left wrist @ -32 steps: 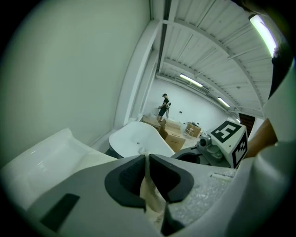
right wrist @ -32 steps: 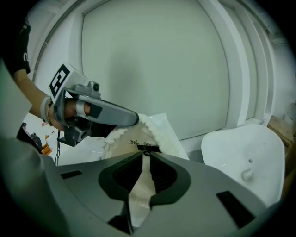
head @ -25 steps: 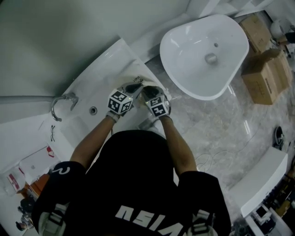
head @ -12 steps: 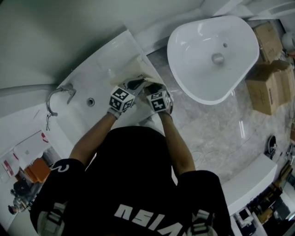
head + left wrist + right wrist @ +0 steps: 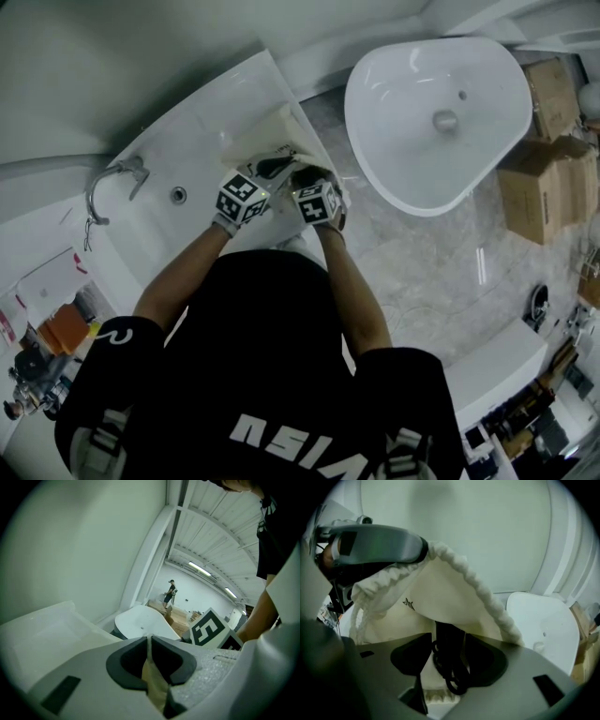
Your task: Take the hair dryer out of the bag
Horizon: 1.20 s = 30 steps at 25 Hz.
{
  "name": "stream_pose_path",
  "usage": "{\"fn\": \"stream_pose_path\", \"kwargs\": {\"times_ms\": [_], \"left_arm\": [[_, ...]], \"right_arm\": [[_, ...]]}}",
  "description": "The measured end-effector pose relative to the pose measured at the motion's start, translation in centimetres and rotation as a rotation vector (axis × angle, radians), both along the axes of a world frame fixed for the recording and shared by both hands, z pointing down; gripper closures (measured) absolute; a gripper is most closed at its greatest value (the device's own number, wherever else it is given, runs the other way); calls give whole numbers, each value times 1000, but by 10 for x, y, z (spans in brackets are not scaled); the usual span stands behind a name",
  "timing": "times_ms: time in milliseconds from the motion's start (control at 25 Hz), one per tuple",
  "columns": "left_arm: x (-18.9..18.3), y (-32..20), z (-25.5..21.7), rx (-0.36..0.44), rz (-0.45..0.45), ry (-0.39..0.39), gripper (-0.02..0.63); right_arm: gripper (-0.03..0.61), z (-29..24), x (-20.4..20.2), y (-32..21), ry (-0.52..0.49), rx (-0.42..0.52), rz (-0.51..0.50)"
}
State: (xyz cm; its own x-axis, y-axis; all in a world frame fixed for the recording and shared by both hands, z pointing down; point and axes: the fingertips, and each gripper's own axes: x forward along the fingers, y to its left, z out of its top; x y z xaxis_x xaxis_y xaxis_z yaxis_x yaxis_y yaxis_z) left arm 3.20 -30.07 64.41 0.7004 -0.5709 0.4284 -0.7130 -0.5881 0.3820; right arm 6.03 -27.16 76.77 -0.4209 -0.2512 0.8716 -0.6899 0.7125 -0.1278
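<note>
The hair dryer point(image 5: 449, 630) is in the mouth of the bag point(image 5: 440, 592) – we see only a black part of it and a loop of its black cord, hanging out under the cream cloth. The right gripper point(image 5: 448, 648) points steeply down at it. Its jaws have just been opening and now stand released, one on each side of that black part, with a thin gap showing on one side. The bag's thick twisted drawstring point(image 5: 478, 588) runs along its rim above them.

The left gripper point(image 5: 149, 641) has its jaws clenched on a fold of the bag's cream cloth and holds the opening up from the other side. In the head view we see both grippers close together, with the bag lying on the white bench point(image 5: 187, 159) just beyond them – near its right end, well apart from the tap point(image 5: 108, 183) and the small drain.

Past the bench's end stands a white tub point(image 5: 436, 112) on the grey marbled floor point(image 5: 412, 262), with cardboard boxes point(image 5: 553, 178) beside it.
</note>
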Motion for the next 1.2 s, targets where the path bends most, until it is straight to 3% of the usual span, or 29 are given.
{"fn": "stream_pose_path", "kwargs": {"times_ms": [120,360,560,880,1200], "left_arm": [[-2,5,4,-10,18,6,586],[-11,10,21,-46,-1,-10,586],[-15,15,26,-55,3,-19,587],[-11,17,20,-42,-9,-13,586],[4,28,14,3,16,-51,587]], "right_arm": [[373,15,-5,10,43,-62,-59],[367,19,-8,5,57,61,-113],[384,20,-12,7,41,68,-129],[403,-12,-15,13,-46,45,-91],[408,-46,9,37,-43,62,4]]}}
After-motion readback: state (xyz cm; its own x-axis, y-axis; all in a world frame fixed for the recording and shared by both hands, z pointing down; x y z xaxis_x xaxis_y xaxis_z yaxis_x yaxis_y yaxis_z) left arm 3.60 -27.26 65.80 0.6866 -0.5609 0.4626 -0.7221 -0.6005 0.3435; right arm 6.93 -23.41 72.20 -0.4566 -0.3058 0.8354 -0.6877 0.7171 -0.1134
